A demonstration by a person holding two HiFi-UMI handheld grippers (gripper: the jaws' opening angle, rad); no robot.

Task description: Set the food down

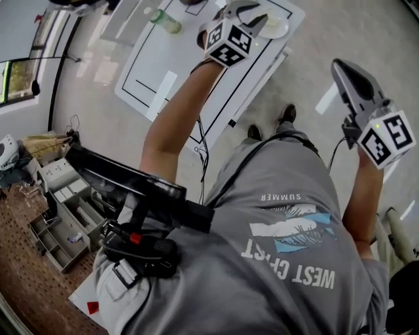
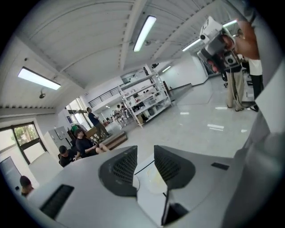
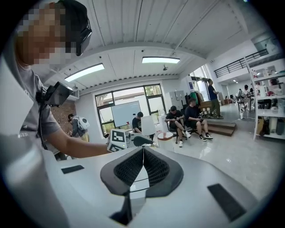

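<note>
1. Two handheld two-jaw grippers, each carrying one marker cube.
2. Left gripper [image 1: 249, 13]: held over the white rectangular table with black line markings [image 1: 170, 72]. In the left gripper view [image 2: 145, 149] the jaws stand apart with a clear gap and nothing is clamped between them.
3. That gap shows bare table top, one black line and part of one round white plate [image 2: 153, 180].
4. Right gripper [image 1: 338, 67]: raised off the table's right edge, over the floor and well apart from the left one. In the right gripper view [image 3: 143, 149] the jaws are pressed together, tips touching, nothing between.
5. Food: cannot make it out in any view, and neither gripper carries it. The one white plate [image 1: 275, 27] sits near the table's right edge, just beside the left gripper's jaws. Whether anything lies on it I cannot tell.
6. One clear plastic bottle with green cap [image 1: 163, 21] lies tilted near the table's left edge, well apart from the plate.
7. One grey compartmented parts organiser [image 1: 62, 216] stands on the floor at the left, off the table.
</note>
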